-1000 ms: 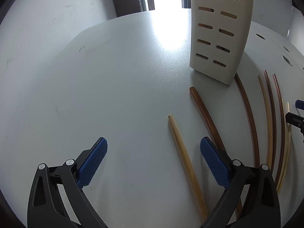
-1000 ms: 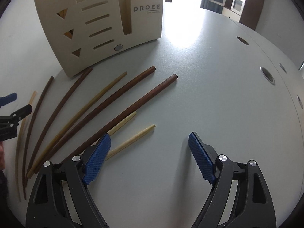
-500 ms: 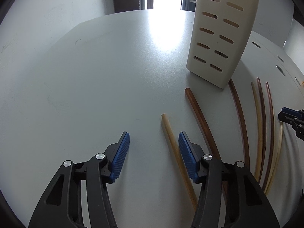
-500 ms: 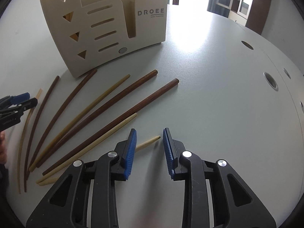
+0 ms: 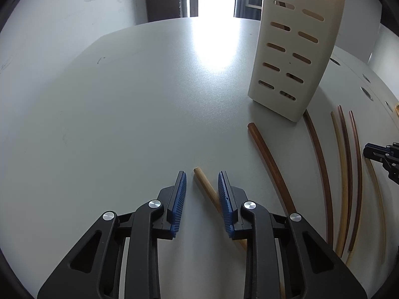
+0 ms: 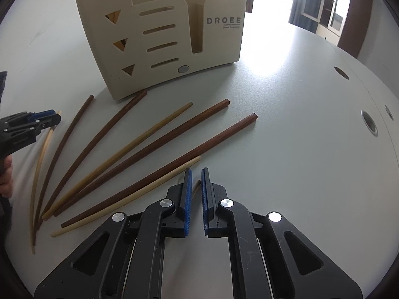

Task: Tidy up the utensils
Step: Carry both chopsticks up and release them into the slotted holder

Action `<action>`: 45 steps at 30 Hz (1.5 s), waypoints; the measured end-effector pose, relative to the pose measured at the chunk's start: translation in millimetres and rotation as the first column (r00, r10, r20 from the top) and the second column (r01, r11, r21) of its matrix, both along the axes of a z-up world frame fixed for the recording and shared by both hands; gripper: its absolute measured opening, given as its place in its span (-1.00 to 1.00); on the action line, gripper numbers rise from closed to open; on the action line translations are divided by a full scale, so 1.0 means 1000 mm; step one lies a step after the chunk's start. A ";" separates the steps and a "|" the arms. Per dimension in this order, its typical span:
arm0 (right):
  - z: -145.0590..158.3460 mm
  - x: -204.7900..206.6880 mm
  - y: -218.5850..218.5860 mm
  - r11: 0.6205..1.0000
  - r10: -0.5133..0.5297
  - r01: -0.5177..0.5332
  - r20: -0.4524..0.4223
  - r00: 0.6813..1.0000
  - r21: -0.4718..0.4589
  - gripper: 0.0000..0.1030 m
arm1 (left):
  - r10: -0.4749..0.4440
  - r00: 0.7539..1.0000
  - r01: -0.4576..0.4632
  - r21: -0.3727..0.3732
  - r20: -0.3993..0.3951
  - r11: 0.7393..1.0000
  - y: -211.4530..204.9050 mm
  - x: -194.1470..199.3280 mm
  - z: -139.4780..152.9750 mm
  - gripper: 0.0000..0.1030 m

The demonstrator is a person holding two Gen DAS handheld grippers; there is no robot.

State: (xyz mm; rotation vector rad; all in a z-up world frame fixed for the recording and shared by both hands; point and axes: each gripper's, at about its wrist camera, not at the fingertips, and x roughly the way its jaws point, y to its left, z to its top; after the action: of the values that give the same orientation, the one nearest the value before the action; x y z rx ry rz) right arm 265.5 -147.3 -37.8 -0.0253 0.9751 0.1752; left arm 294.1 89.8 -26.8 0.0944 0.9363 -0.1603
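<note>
The left tool (image 5: 202,186) was closing around a light stick (image 5: 205,186), not pinching; the right tool (image 6: 197,186) pinched a pale stick (image 6: 197,185).

A pale grey table (image 6: 286,129) carries a cream utensil holder (image 6: 162,37) and scattered chopsticks (image 6: 139,139).

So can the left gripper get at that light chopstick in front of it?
Probably yes: the light chopstick already lies between the left gripper's closing jaws, with bare table around its tip.
</note>
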 end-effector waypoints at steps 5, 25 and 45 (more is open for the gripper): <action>0.002 0.000 -0.010 0.999 -0.030 0.030 -0.010 1.000 0.039 -0.92 | -0.018 1.000 0.018 -0.007 0.007 1.000 -0.002 -0.001 0.003 -0.79; 0.065 -0.032 -0.025 0.972 -0.077 -0.006 0.347 0.935 0.233 -0.93 | 0.099 0.990 -0.068 -0.279 0.100 0.958 0.041 0.024 0.033 -0.88; 0.136 -0.024 0.030 0.972 0.099 -0.190 0.489 0.867 0.140 -0.93 | 0.074 0.942 0.022 -0.278 0.327 0.960 0.012 -0.027 0.128 -0.89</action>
State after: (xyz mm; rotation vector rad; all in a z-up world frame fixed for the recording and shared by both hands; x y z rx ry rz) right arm 241.1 -117.6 98.0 0.0277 0.4546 0.3793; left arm 267.2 101.8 101.3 -0.1491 0.5665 -0.2418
